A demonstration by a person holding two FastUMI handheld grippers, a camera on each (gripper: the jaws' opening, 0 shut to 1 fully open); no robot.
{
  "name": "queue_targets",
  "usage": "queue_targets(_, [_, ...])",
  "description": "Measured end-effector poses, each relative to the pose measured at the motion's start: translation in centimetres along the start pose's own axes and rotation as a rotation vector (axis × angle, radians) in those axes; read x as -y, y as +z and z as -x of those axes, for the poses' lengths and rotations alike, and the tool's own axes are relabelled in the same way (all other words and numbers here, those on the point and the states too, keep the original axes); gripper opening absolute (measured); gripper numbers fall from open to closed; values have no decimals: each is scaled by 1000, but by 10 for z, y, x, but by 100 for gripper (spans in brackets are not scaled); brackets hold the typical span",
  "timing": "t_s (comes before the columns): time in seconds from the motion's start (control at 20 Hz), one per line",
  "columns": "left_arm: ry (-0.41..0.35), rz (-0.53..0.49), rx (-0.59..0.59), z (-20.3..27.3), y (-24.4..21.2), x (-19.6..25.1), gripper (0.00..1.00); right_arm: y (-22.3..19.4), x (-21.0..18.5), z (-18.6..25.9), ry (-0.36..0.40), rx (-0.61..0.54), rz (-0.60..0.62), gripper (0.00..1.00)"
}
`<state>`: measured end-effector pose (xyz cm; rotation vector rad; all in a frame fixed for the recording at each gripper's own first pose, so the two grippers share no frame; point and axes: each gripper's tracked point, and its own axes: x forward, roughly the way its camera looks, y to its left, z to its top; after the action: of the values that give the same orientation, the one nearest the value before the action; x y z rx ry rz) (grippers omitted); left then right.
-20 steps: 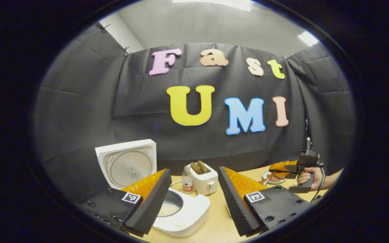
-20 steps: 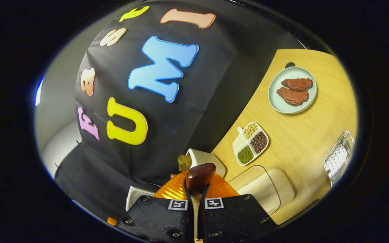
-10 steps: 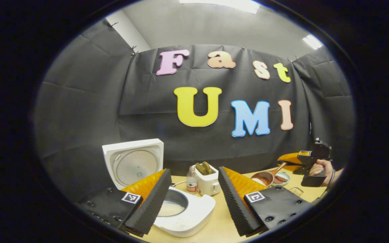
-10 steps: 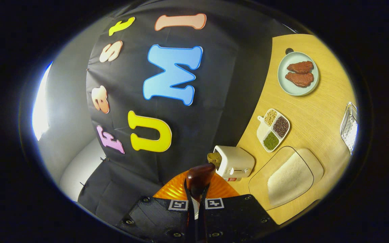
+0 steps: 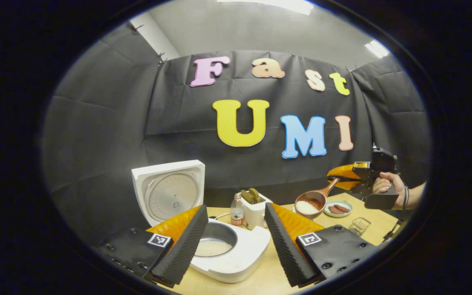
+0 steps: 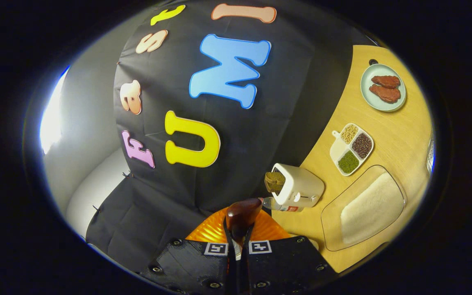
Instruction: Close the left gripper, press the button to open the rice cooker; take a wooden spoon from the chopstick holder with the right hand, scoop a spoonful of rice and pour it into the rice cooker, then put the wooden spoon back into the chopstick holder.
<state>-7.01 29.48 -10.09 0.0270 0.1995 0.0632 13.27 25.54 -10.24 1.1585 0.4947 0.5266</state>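
Observation:
The white rice cooker (image 5: 236, 258) stands with its lid (image 5: 169, 196) raised, and pale rice lies in its pot (image 5: 215, 245). My left gripper (image 5: 232, 241) hangs open just in front of and above the cooker, with nothing between its fingers. To the right, a hand holds my right gripper (image 5: 348, 177) above the table. It is shut on the handle of the wooden spoon (image 5: 310, 203), whose bowl carries white rice right of the cooker. In the right gripper view the spoon's dark handle end (image 6: 241, 214) sticks out between the shut fingers of the right gripper (image 6: 239, 234).
A white toaster (image 5: 255, 205) and a water bottle (image 5: 237, 213) stand behind the cooker. Further right are a plate of meat (image 5: 338, 209) and a wire basket (image 5: 359, 225). A clear tray of rice (image 6: 369, 209) and a divided dish of beans (image 6: 351, 143) lie beyond the toaster (image 6: 299, 188).
The right gripper has risen and carried the spoon, now loaded with rice, leftward toward the cooker. The left gripper stays open and has shifted only slightly.

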Motion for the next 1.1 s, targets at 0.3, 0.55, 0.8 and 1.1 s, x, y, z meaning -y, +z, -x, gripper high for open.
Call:
queue_targets(0.3, [12,-7,-14,9,-9,-11,97,-30,-27,-38,48,-74,-8,4])
queue_targets(0.55, [15,-32,-32,14,-20,-18,100,-62,-43,-78,61,-152,43,4])
queue_targets(0.8, [24,-20,-48,18,-32,-26,97,-104,-53,-115,66,-235,175,4])
queue_targets(1.1, [35,-27,-73,15,-45,-38,97,-148,-53,-151,50,-301,310,4])
